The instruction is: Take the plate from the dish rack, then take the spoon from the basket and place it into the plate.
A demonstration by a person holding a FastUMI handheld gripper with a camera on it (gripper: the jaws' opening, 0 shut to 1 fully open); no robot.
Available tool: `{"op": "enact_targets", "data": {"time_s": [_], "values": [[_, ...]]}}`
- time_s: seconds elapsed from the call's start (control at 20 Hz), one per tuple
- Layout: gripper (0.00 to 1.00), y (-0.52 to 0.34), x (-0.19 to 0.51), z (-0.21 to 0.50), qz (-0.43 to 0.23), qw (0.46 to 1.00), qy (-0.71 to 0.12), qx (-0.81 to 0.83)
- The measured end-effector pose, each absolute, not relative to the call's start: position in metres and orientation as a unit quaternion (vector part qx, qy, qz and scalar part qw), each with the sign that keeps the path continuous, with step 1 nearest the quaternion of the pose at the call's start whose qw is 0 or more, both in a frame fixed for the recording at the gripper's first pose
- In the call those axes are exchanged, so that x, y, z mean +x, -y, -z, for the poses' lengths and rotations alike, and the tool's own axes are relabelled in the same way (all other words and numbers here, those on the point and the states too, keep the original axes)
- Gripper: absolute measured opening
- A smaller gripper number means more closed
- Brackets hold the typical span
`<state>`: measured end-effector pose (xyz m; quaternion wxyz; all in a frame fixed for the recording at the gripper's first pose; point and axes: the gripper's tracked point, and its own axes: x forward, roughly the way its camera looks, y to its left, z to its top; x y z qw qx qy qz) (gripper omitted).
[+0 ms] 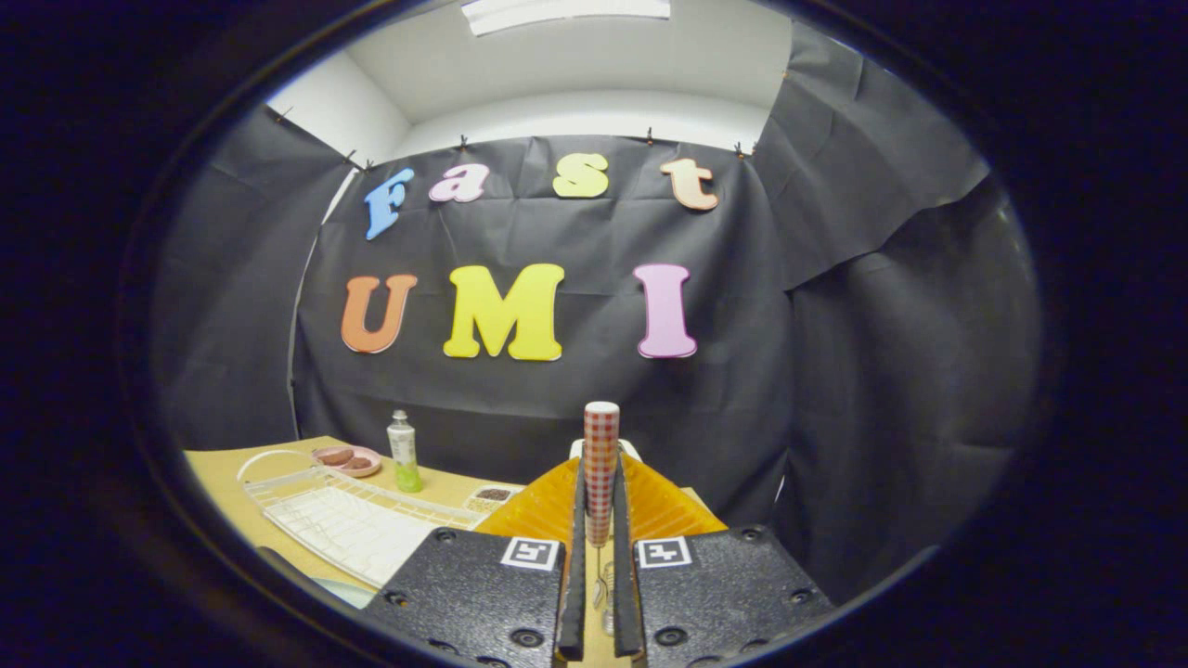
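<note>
My gripper (600, 475) is shut on the spoon (600, 445). The spoon's red-and-white checked handle stands upright between the two fingers and sticks out above their tips. Its metal end hangs in the gap lower down, near the gripper body. Right behind the fingers lies the orange ribbed basket (661, 506), with the spoon held above it. The white wire dish rack (343, 520) stands on the table to the left of the fingers. A pale curved rim (336, 591), possibly the plate, peeks out by the rack's near corner, mostly hidden.
On the tan table (218, 482), a pink dish with brown pieces (348, 459) sits beyond the rack. A green-and-white bottle (404, 452) stands beside it, and a small patterned tray (492, 497) lies left of the basket. Black cloth walls close off the back and right.
</note>
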<state>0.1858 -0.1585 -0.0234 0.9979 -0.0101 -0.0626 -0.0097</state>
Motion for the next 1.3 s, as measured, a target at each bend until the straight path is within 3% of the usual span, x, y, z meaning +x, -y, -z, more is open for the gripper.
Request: {"op": "enact_targets", "data": {"time_s": [0.7, 1.05, 1.3], "values": [[0.17, -0.030, 0.076, 0.088, -0.082, 0.996, 0.045, 0.015], [0.19, -0.071, 0.074, 0.123, -0.075, 0.997, 0.029, 0.016], [0.19, -0.072, 0.084, 0.172, -0.075, 0.996, -0.028, 0.027]]}}
